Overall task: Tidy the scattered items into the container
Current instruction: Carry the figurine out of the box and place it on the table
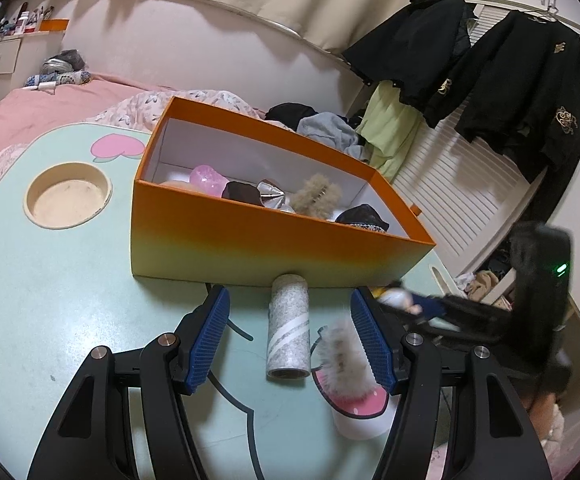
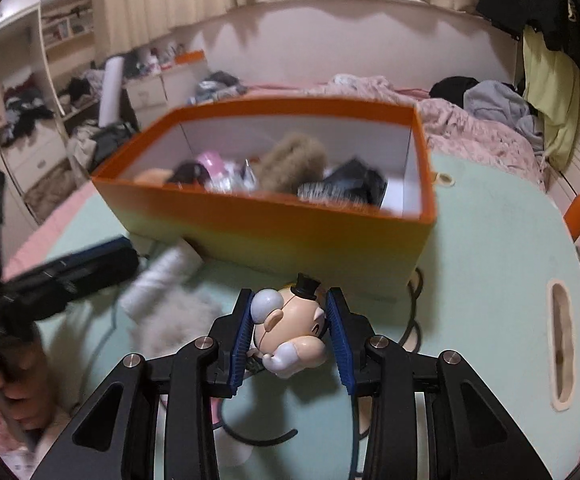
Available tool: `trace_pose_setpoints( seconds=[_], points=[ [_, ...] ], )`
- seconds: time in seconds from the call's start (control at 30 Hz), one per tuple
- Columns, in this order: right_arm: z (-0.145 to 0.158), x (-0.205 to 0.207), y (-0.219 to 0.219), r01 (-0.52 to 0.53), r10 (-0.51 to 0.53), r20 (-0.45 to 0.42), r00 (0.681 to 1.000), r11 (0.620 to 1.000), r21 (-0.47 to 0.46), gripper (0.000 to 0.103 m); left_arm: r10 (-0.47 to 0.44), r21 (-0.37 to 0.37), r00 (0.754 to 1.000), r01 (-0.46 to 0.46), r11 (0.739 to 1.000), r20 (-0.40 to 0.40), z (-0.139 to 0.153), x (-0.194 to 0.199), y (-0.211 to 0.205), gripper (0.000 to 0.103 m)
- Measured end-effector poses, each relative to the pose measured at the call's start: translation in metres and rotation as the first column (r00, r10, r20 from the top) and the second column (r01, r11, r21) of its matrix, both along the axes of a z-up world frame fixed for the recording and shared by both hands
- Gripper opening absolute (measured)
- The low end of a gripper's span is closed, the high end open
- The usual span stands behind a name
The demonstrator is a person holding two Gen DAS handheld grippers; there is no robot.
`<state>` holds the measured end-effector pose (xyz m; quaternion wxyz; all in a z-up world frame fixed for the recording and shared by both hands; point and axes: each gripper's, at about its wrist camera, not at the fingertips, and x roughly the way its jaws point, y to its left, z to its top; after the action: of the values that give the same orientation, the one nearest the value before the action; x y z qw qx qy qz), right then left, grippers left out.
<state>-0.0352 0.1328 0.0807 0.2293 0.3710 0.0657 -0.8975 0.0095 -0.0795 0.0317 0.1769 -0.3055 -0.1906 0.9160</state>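
Left wrist view looks along the left tongs, whose blue ribbed pads are spread wide and hold nothing. Between them on the mint-green worktop lies a grey speckled cylindrical roll, its far end touching the near wall of the orange box. Just beside the right pad lies a fluffy grey hair clip, resting on a pink and white patch printed on the worktop. Inside the box sit a pink translucent ball, a dark brown item, a silver pleated piece, a furry beige clip and a dark lacy piece. A round recess is sunk in the worktop to the left of the box. Black garments hang at the right, above a pink bed.

Right wrist view shows the right tongs pinching a small cartoon figurine with a black top hat, its head between the blue pads. It is held just in front of the box's near wall, below the rim. The roll and the fluffy clip lie blurred at the left, near the left tongs.
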Motion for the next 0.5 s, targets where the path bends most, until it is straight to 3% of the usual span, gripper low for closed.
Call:
trace_pose_setpoints(
  seconds=[0.07, 0.13, 0.2, 0.5],
  points=[
    [-0.003, 0.003, -0.002, 0.008, -0.008, -0.024, 1.0, 1.0, 0.015, 0.037, 0.0, -0.001, 1.0, 0.0, 1.0, 0.001, 0.0, 0.0, 0.0, 0.063],
    [-0.003, 0.005, -0.002, 0.01, -0.009, -0.032, 0.999, 1.0, 0.021, 0.046, 0.0, 0.0, 1.0, 0.0, 1.0, 0.0, 0.0, 0.0, 0.001, 0.063],
    [-0.005, 0.003, -0.001, 0.016, -0.016, -0.03, 0.999, 1.0, 0.02, 0.074, 0.0, -0.002, 1.0, 0.0, 1.0, 0.002, -0.001, 0.0, 0.002, 0.063],
    [0.014, 0.022, 0.012, 0.039, -0.048, -0.115, 0.992, 0.995, -0.087, 0.076, 0.001, -0.001, 1.0, -0.001, 1.0, -0.001, -0.001, 0.001, 0.003, 0.063]
  ],
)
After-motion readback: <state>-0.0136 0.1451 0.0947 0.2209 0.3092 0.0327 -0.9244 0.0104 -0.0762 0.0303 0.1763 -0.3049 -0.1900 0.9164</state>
